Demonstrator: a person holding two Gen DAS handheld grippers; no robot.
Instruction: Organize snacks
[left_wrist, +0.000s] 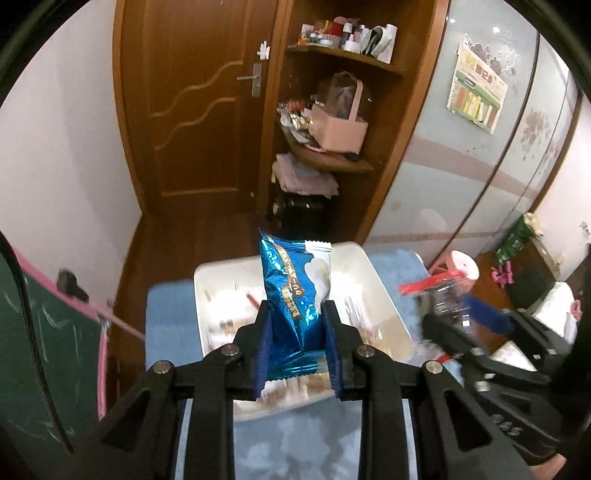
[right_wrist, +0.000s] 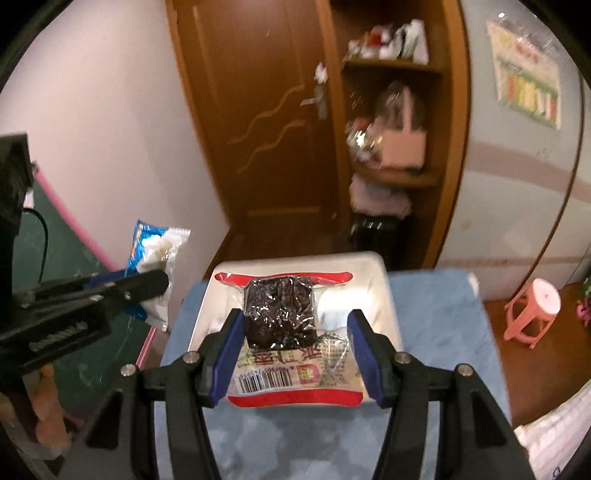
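Observation:
My left gripper (left_wrist: 297, 314) is shut on a blue and white foil snack packet (left_wrist: 293, 288), held upright above a white bin (left_wrist: 384, 291) with several snacks inside. My right gripper (right_wrist: 293, 325) is shut on a clear packet with red edges and a dark snack (right_wrist: 280, 317), held flat over the same white bin (right_wrist: 373, 264). The right gripper (left_wrist: 469, 325) with its clear packet (left_wrist: 439, 295) shows blurred at the right of the left wrist view. The left gripper (right_wrist: 147, 284) and blue packet (right_wrist: 153, 251) show at the left of the right wrist view.
The bin sits on a blue cloth-covered surface (right_wrist: 436, 325). A wooden door (left_wrist: 199, 110) and open shelves (left_wrist: 332, 158) with boxes and wrappers stand behind. A pink stool (right_wrist: 532, 310) is at the right, a green board with pink rim (left_wrist: 44, 332) at the left.

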